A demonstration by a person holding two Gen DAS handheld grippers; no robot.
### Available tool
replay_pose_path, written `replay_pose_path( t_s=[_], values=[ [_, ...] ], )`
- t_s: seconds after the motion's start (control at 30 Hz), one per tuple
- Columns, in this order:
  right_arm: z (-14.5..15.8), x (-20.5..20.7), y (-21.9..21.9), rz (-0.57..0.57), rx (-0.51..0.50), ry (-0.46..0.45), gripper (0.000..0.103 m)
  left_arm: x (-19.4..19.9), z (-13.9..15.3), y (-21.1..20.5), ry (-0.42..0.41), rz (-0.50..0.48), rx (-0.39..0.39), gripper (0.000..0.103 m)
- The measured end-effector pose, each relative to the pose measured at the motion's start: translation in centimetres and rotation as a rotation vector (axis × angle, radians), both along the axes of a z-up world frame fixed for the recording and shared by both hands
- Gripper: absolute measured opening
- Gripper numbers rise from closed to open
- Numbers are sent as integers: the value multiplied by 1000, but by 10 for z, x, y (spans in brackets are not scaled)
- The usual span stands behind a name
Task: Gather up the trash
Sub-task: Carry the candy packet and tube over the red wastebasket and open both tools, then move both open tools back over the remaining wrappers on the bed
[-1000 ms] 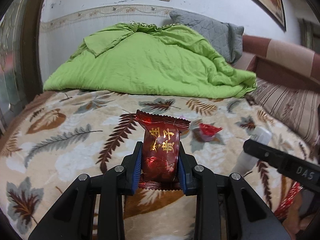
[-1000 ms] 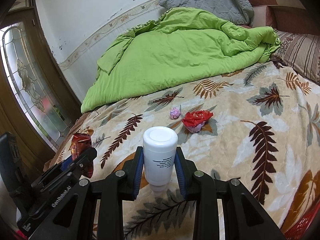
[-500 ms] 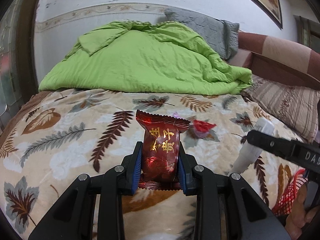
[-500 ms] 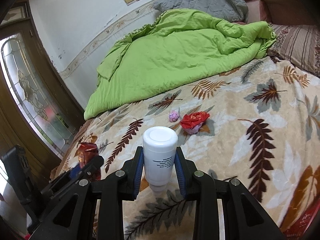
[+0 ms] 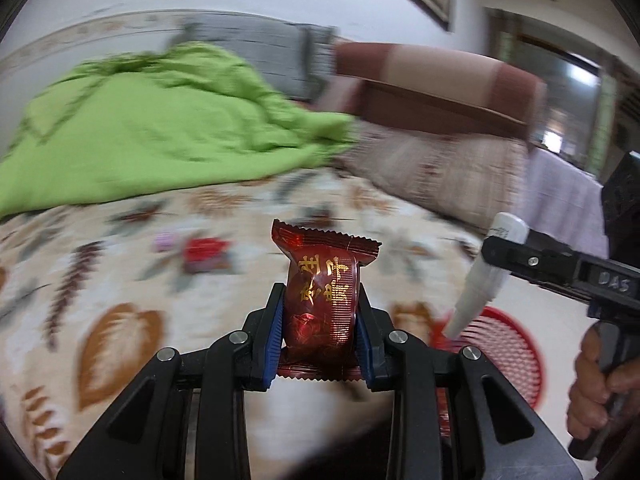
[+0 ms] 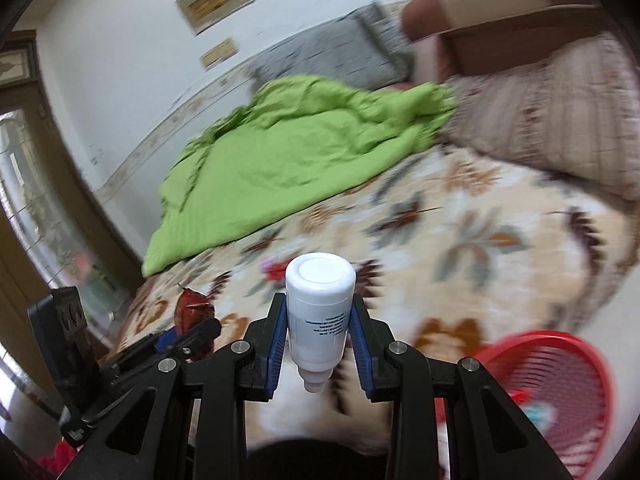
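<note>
1. Dark red foil snack packet (image 5: 322, 292), gold lettering, crimped ends, upright and pinched in left gripper (image 5: 320, 332), above bed.
2. White plastic bottle (image 6: 319, 312), small print on side, nozzle toward camera, clamped in right gripper (image 6: 319, 340).
3. Red mesh basket (image 6: 560, 392) low at right, beside bed.
4. Red wrapper (image 5: 206, 252) and pink scrap (image 5: 164, 240) lying on leaf-patterned blanket (image 5: 100, 280).
5. Green quilt (image 5: 152, 136) behind.

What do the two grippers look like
Both are matte black plastic with angular, triangular cut-outs, silver screw heads and ribbed blue pads inside the fingers. The right gripper, seen sideways, carries pale raised lettering on its body and a pistol-style handle. No cables or sleeves are visible.
</note>
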State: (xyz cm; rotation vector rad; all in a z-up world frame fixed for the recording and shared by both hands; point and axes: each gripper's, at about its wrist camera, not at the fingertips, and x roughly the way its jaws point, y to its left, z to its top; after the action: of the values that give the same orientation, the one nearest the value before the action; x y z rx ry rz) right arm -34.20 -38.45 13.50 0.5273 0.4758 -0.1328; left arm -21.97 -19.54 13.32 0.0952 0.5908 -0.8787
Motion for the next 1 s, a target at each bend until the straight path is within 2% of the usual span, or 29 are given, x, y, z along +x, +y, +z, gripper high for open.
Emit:
replay_pose_path(
  t_s=[0.2, 0.33, 0.4, 0.47, 0.5, 0.7, 0.77, 1.0],
  values=[
    [-7, -75, -54, -181, 3, 69, 33, -55, 3, -67, 111, -247, 9, 30],
    [-24, -102, -80, -275, 27, 129, 33, -73, -13, -102, 216, -346, 42, 30],
    [-34, -107, -89, -292, 49, 156, 35, -80, -21, -115, 235, -377, 74, 30],
    [-43, -108, -96, -296, 73, 192, 50, -87, -28, -127, 248, -394, 104, 41],
    [-46, -109, -99, -302, 86, 201, 53, -89, -30, -130, 254, -397, 110, 42],
    [-41, -101, -98, -288, 81, 161, 53, -72, -20, -110, 234, -339, 78, 44],
    [-38, -92, -93, -263, 81, 149, 53, -59, -17, -96, 213, -304, 69, 49],
    [-33, -32, -54, -106, 98, 136, 53, -6, -8, -42, 109, -82, 70, 53]
  ],
)
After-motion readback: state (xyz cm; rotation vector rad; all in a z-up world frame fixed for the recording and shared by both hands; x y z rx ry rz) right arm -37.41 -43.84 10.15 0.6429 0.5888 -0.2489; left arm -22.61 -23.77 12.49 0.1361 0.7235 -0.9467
